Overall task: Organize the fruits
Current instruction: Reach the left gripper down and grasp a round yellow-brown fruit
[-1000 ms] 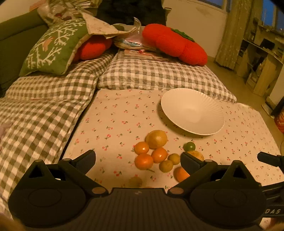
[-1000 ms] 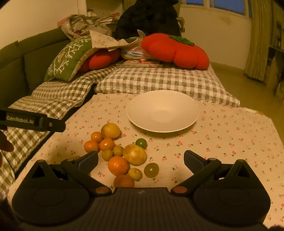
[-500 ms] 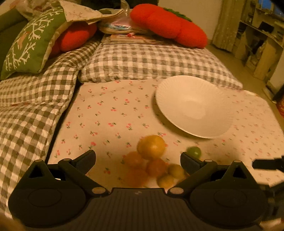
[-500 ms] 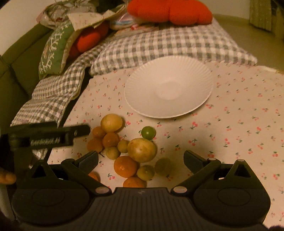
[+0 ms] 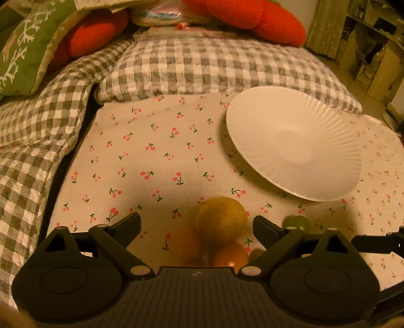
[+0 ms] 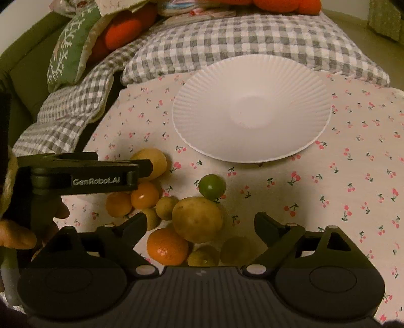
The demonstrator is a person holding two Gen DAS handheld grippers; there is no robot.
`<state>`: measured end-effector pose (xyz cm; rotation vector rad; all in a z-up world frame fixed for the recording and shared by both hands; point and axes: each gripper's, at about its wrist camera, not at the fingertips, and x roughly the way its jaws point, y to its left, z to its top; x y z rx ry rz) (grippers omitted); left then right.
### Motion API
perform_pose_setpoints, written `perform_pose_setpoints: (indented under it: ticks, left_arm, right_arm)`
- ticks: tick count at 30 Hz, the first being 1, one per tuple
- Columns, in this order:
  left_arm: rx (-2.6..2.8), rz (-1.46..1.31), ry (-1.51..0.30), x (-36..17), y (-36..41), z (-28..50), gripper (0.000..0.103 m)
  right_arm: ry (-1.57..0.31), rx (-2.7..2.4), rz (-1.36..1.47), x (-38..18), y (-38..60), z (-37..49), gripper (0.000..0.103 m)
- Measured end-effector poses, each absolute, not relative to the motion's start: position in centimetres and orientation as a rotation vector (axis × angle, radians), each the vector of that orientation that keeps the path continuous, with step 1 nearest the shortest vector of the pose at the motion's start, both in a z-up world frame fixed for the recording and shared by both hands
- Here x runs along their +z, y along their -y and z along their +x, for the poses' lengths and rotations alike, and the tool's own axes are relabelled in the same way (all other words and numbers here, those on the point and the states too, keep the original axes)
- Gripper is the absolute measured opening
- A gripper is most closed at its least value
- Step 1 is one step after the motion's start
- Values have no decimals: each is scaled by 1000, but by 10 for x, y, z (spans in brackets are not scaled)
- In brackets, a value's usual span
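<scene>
Lots hidden or soft here, mostly down by the fruit.

Left wrist view: fruit pile point(image 5: 219, 234) smeared and dim between the closing left gripper point(image 5: 196, 222) fingers, lower oranges cut off by the gripper body, touching or not impossible to call; small green fruit point(image 5: 299, 223) half behind the right-hand finger. Red cushion point(image 5: 255, 15) and green pillow point(image 5: 22, 48) chopped by the top and left edges. Right wrist view: closing right gripper point(image 6: 200, 222) body covering the bottom of the nearest orange point(image 6: 168, 246) and two dull yellowish fruits; hand point(image 6: 17, 234) at the left edge mostly out of frame, covering part of the pile.
</scene>
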<state>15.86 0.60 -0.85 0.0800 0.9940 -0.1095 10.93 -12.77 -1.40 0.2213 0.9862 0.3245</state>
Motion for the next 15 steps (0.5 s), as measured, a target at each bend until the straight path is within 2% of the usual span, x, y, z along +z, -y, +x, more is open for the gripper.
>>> perform_pose_setpoints:
  ticks: [4, 8, 11, 14, 15]
  left_arm:
    - [-117, 79, -1008, -14, -3, 165, 77]
    - [-142, 74, -1005, -18, -2, 166, 69]
    - [-160, 73, -1007, -20, 2, 168, 59]
    - [-181, 70, -1013, -23, 5, 170, 45]
    - [-188, 65, -1014, -23, 6, 170, 38]
  right_arm:
    - [-1017, 303, 216, -24, 123, 115, 76]
    - [-1027, 303, 233, -27, 123, 117, 71]
    - [-1028, 306, 239, -27, 122, 116, 61]
    - [-1023, 319, 248, -26, 121, 117, 49]
    - [-1022, 327, 252, -26, 121, 116, 47]
